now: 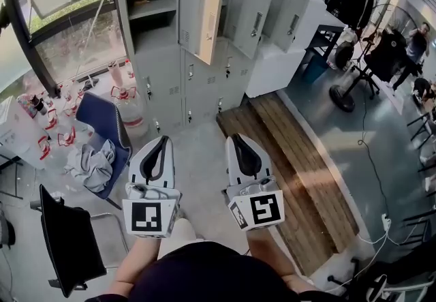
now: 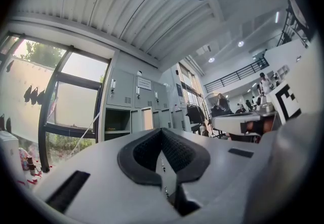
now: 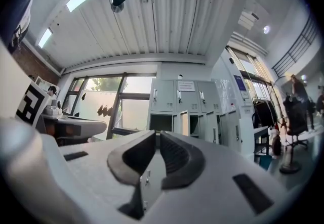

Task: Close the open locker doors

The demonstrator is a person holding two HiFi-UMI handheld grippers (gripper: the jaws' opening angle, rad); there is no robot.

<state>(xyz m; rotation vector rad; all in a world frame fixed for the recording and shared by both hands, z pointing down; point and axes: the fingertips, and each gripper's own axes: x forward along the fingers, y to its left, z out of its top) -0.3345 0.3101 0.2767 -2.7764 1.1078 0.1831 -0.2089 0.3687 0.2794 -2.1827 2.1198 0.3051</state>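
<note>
Overhead, the left gripper [image 1: 163, 140] and right gripper [image 1: 236, 138] sit side by side, well apart from the lockers [image 1: 204, 86], where several doors [image 1: 208, 21] stand ajar. The left gripper view shows its jaws together, holding nothing. The right gripper view shows its jaws all but touching, holding nothing.

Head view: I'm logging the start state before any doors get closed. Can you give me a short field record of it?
lockers: gray bank ahead, neither tool touching it
open doors: several in the upper rows, one swung wide
left tool: shut, empty
right tool: shut, empty
floor nearby: blue chair with gray cloth on it; wooden platform
</note>
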